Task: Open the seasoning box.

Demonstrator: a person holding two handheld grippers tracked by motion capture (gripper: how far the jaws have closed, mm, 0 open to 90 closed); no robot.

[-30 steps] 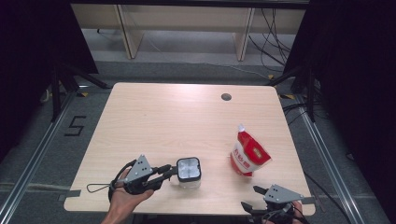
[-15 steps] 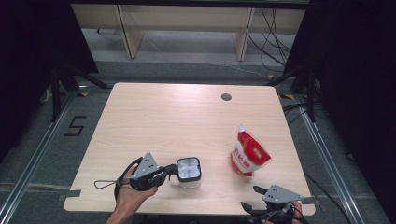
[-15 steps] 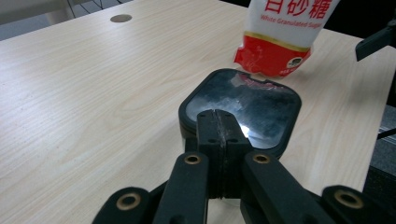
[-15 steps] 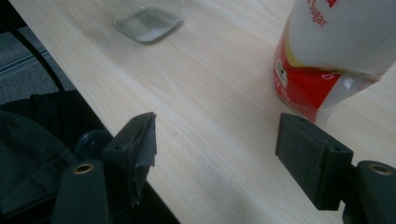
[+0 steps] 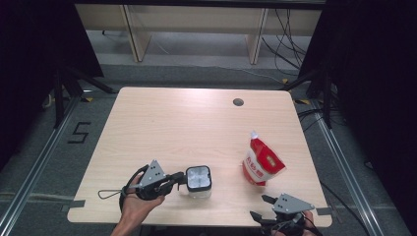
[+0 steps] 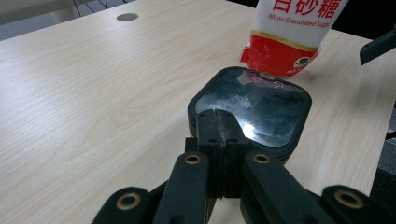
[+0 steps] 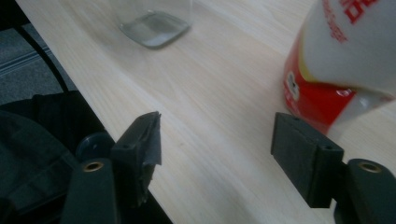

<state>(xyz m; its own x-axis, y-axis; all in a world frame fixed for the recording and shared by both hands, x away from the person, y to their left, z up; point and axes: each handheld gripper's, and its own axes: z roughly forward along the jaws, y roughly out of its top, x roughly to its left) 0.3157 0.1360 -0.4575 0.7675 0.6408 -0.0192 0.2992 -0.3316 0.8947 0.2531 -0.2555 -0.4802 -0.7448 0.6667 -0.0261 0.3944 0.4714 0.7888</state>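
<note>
A clear square container with a black-rimmed lid (image 5: 198, 179) (image 6: 261, 109) stands near the table's front edge; its base shows in the right gripper view (image 7: 154, 28). My left gripper (image 5: 181, 178) (image 6: 222, 116) is shut, its tips against the lid's near rim; whether they pinch a tab I cannot tell. A red-and-white sugar bag (image 5: 262, 162) (image 6: 289, 37) (image 7: 345, 60) stands to the right. My right gripper (image 5: 259, 206) (image 7: 219, 140) is open at the front right edge. Its jaws have just been closing, with nothing between them, and the bag lies just beyond.
The light wooden table (image 5: 187, 123) has a round cable hole (image 5: 238, 102) (image 6: 127, 17) at the back right. A floor mark shaped like a 5 (image 5: 78, 132) lies to the left. Shelf legs and cables stand behind the table.
My left gripper's jaws have closed at the container's left edge, and that hand shifted slightly. The container and the bag stand where they were.
</note>
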